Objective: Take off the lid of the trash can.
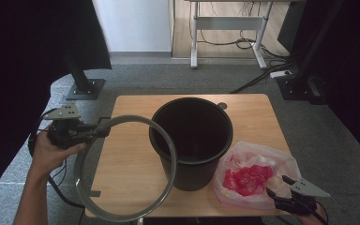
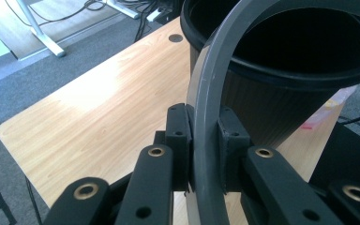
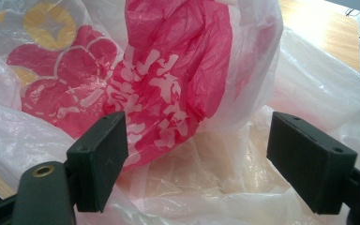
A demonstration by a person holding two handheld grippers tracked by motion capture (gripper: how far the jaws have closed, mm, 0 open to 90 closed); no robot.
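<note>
Grey carpet surrounds the wooden surface (image 1: 126,154), where a grey ring (image 1: 168,145) leans against a black bin (image 1: 192,140), clamped in the left gripper's (image 1: 101,132) jaws. Beside the bin lies a plastic bag (image 1: 253,176); the right gripper (image 3: 197,159) stands against it, jaws apart.

1. A bin (image 1: 191,140) stands at the middle of the table (image 1: 126,159).
2. A ring (image 1: 122,168) lies to its left, leaning on its rim.
3. A bag (image 1: 253,176) rests to its right, at the near edge.

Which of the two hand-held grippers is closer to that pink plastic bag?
Right. The right hand-held gripper is at the bag, jaws open; the left hand-held gripper clamps the grey ring beyond the bin.
</note>
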